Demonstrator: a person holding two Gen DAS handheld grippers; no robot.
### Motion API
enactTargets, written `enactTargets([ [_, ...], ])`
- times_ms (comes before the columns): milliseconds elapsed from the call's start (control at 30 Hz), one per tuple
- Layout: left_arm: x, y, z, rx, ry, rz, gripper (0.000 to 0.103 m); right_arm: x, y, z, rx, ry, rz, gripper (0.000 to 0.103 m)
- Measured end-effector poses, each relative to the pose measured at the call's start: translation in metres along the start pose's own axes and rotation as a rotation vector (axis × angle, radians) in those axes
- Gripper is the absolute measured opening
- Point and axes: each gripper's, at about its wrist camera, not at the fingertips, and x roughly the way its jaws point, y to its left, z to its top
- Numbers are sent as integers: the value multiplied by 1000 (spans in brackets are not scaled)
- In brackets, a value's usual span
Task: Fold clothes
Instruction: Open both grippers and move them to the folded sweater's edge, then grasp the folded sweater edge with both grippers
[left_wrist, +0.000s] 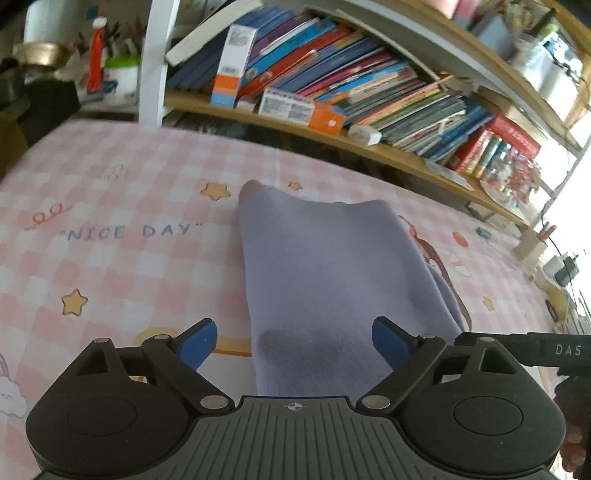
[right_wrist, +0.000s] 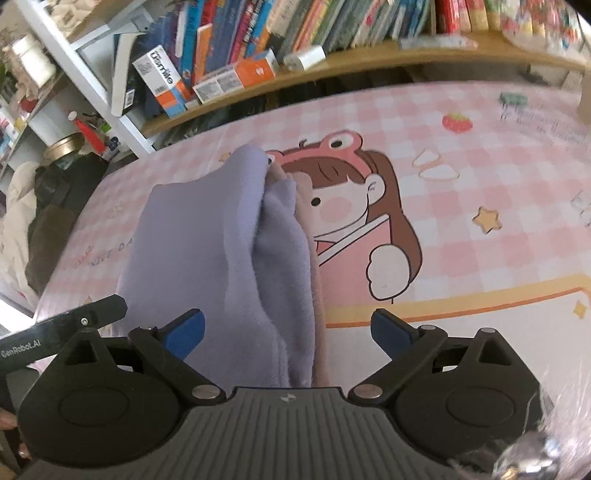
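Note:
A lavender garment lies folded in a long strip on the pink checked tablecloth. My left gripper is open, its blue pads either side of the garment's near end, above it. In the right wrist view the same garment shows its layered folded edge, with a pinkish lining along the right side. My right gripper is open, its pads spread wide over the garment's near end. Neither gripper holds anything.
A wooden bookshelf full of books and boxes runs along the table's far edge. Jars and a bottle stand at the far left. Chargers and small items sit at the right end. A cartoon girl print lies right of the garment.

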Motion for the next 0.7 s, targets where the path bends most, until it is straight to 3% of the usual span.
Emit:
enactTargets([
  [200,20,7,2,-75,37,-10,88,14,-11,7,32,43,62,94],
  [567,38,7,7,-160,63,-45,81,32,-12,15,12,79,142,58],
  [700,43,6,7,-169,71,-47,78,36,-9,17,-2,82,153,53],
])
